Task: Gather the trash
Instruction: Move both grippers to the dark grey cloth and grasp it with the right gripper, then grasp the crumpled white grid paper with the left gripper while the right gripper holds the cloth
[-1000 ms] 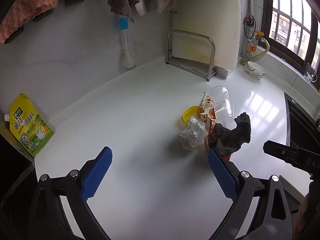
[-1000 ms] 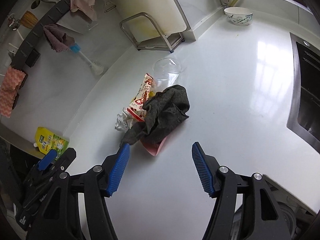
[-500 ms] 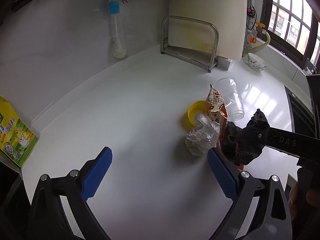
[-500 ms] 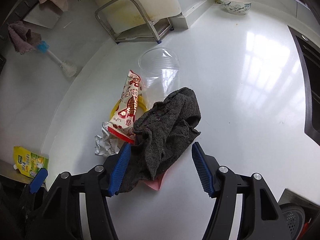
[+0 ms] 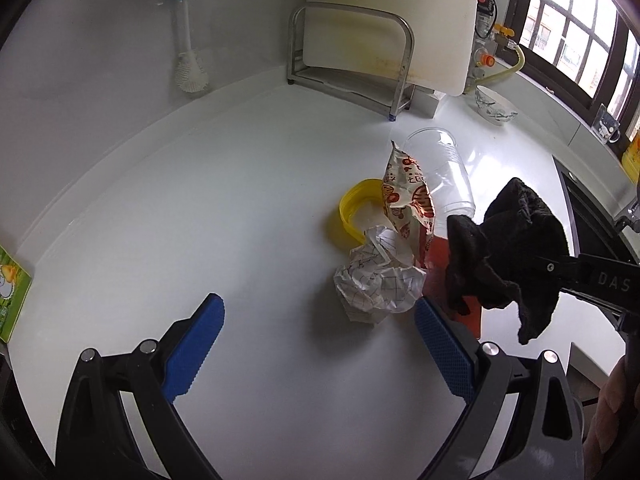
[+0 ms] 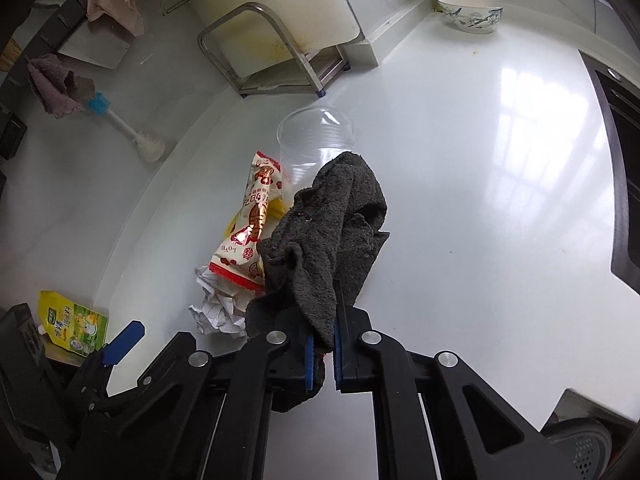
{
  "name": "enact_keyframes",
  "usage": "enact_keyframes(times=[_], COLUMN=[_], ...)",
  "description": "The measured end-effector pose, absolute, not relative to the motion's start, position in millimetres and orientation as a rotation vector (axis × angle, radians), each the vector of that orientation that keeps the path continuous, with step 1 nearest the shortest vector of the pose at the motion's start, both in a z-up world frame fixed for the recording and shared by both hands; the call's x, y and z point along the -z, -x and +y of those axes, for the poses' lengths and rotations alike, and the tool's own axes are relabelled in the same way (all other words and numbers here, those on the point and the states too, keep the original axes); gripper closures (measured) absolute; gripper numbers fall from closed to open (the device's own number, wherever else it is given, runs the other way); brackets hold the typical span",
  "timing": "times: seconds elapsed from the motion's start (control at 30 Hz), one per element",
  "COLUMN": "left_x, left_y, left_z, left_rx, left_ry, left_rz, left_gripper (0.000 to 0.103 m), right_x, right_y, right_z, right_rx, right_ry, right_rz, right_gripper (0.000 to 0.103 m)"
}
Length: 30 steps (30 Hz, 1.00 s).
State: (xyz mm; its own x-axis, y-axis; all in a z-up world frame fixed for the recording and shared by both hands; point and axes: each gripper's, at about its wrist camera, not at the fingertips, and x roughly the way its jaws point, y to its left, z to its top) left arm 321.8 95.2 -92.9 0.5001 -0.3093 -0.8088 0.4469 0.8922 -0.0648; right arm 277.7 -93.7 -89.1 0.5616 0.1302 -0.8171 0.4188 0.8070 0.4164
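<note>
You are pinching the dark grey terry cloth (image 6: 336,240) in your closed right gripper (image 6: 321,354), likely uncovering the crumpled white paper (image 5: 376,280) ahead of your wide-open, empty left gripper (image 5: 320,344).

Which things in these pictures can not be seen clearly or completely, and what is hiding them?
- Red item: left wrist view, mostly behind the dark rag; in the right wrist view it is almost wholly covered.
- Yellow lid: partly behind the snack wrapper.
- Green pouch: cut off by the left edge.
- Wrapper print: too small to read.
</note>
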Motion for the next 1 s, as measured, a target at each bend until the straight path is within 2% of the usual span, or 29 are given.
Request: enact_keyframes(times=[0.47,0.6,0.7,0.77,0.8,0.87,1.0], left_x=[113.1,118.6,125.9,131.8,134.0,133.0,128.6], left_y=[-331.9,-336.8,-341.2,-343.7,-344.6,-344.0,-341.3], left_z=[71.3,72.0,71.1,72.1,73.3,76.7,82.5], left_rx=[0.474,0.463,0.459,0.453,0.453,0.445,0.437], left_ry=[-0.166,-0.137,-0.134,-0.127,-0.118,-0.111,-0.099], left_rz=[0.94,0.943,0.976,1.004,1.018,1.012,1.007], left_gripper=[0.009,0.013,0.032,0.055,0.06,0.068,0.069], right_x=[75.3,75.8,77.4,77.8,77.7,77.3,78.2], right_y=[-239.6,-236.5,-234.2,-232.7,-232.2,-230.2,-225.3], right_z=[-120.8,-119.6,-118.2,-116.9,-116.2,-115.4,-115.9], right_rx=[0.236,0.236,0.233,0.231,0.23,0.229,0.225], right_ry=[-0.668,-0.675,-0.678,-0.677,-0.673,-0.667,-0.669], right_rz=[0.92,0.921,0.925,0.926,0.927,0.926,0.924], right_gripper=[0.096,0.096,0.096,0.096,0.096,0.096,0.096])
